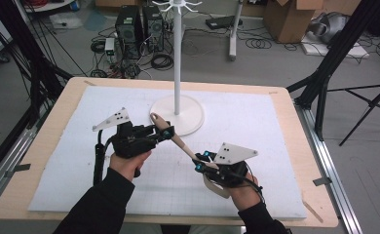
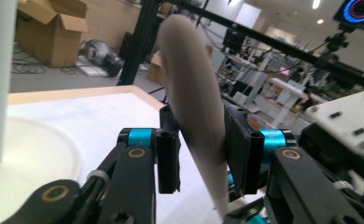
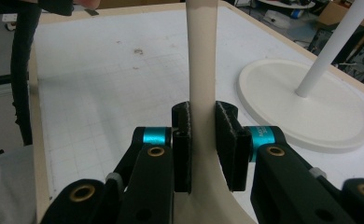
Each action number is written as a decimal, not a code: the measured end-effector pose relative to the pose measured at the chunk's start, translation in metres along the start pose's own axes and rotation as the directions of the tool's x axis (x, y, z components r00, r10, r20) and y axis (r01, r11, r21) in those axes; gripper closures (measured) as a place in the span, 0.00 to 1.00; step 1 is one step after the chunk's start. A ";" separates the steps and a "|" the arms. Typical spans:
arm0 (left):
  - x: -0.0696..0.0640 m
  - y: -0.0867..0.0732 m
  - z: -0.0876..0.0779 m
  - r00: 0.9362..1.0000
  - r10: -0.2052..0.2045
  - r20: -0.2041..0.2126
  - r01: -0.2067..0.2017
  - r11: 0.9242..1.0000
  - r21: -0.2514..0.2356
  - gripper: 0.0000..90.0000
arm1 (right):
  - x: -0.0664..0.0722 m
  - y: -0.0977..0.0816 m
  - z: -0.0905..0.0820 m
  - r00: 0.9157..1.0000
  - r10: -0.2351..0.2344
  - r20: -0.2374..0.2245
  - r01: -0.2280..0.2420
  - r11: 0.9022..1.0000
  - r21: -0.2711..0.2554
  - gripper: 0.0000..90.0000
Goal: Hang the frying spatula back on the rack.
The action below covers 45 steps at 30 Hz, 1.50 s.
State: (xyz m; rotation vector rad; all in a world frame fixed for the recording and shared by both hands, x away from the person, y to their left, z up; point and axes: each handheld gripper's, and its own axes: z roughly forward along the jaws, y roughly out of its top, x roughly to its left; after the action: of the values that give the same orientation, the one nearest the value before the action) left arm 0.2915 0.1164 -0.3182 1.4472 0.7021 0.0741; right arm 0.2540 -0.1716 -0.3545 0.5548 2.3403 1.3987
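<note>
Jaws: both pairs clamp spatula (image 1: 180, 143) | blade hidden under right gripper (image 1: 203, 161)

– What colour is the spoon (image 1: 178, 141) I'm holding?

– Pale beige, cream where my right gripper (image 3: 202, 140) clamps it. My left gripper (image 2: 201, 154) is black like the right, each with teal collars and brass rivets.

– And the stand (image 1: 177, 105) beyond the spoon?

– Plain white, pole and round base alike.

– The mat (image 1: 275, 146) under the stand?

– White, printed with a faint grey grid. The table (image 1: 295, 126) edge around it is light wood.

– My sleeves (image 1: 100, 204)?

– Black. The plates (image 1: 234, 153) on my grippers are light grey with dark dots.
</note>
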 end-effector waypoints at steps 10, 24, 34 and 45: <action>-0.016 0.011 -0.001 0.997 0.045 0.068 -0.043 0.999 -0.033 0.80 | -0.001 0.004 0.002 0.999 -0.010 -0.031 0.009 0.999 -0.049 0.82; -0.021 0.023 -0.013 0.981 0.144 0.128 -0.140 0.989 -0.043 0.82 | -0.004 0.005 0.000 0.988 0.018 -0.155 -0.036 0.992 -0.117 0.54; -0.028 0.024 -0.010 0.945 0.212 0.250 -0.213 0.977 -0.021 0.82 | 0.000 0.011 0.010 0.952 0.001 -0.306 -0.044 0.990 -0.134 0.56; -0.034 0.025 -0.007 0.899 0.252 0.358 -0.270 0.963 0.001 0.82 | 0.002 0.016 0.018 0.907 -0.010 -0.420 -0.055 0.988 -0.143 0.66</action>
State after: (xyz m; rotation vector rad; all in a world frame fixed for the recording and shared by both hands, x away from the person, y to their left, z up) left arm 0.2701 0.1115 -0.2813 1.5456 0.2115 0.0009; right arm 0.2638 -0.1501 -0.3484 0.2526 2.5178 1.8439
